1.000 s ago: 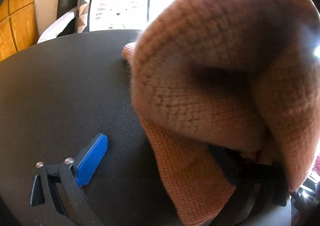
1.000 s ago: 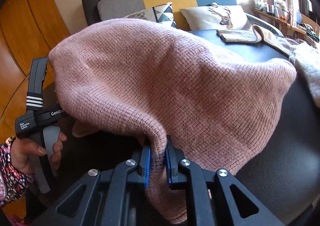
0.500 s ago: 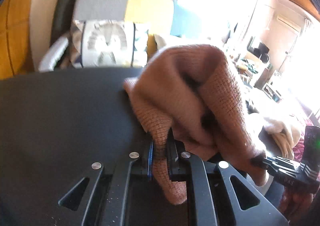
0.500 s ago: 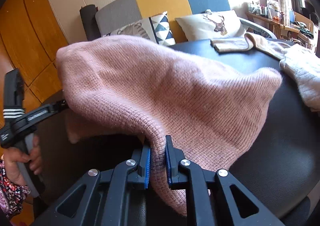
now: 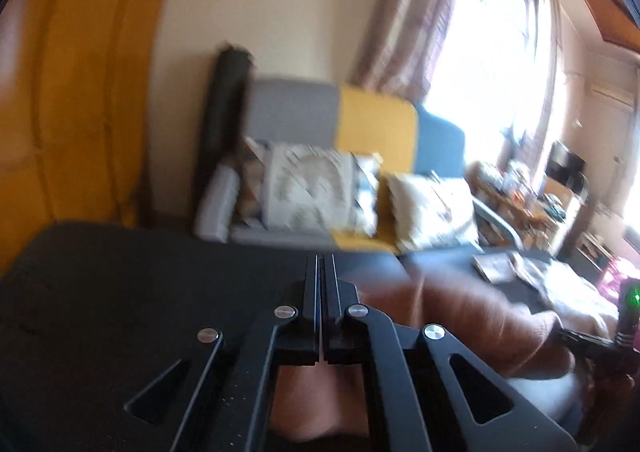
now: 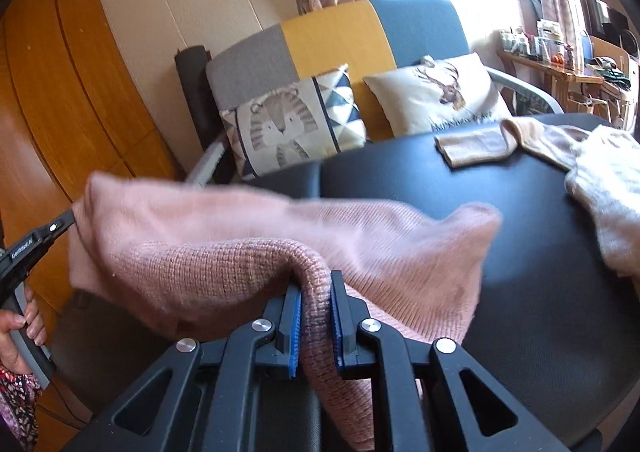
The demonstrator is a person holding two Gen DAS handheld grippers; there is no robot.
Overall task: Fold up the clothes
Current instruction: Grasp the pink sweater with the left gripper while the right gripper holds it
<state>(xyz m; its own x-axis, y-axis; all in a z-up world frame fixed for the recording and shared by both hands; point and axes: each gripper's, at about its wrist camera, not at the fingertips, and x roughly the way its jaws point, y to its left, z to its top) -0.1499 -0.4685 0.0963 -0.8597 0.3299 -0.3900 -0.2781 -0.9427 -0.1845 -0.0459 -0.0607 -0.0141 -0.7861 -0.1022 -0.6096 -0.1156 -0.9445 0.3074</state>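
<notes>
Pinching a fold of the pink knit sweater [image 6: 248, 252] above the black table [image 6: 540, 292], the right gripper [image 6: 314, 326] has jaws narrowly parted around it. The left gripper [image 5: 321, 284] shows fingers pressed together; motion blur hides whether it grips the sweater's far corner.

1. Pink knit sweater [image 6: 248, 252]: bunched, lifted at two pinched edges, its far corner draping onto the black table [image 6: 540, 292].
2. Beige garment [image 6: 476, 146] and cream garment [image 6: 612, 192]: lying at the table's far right edge.
</notes>
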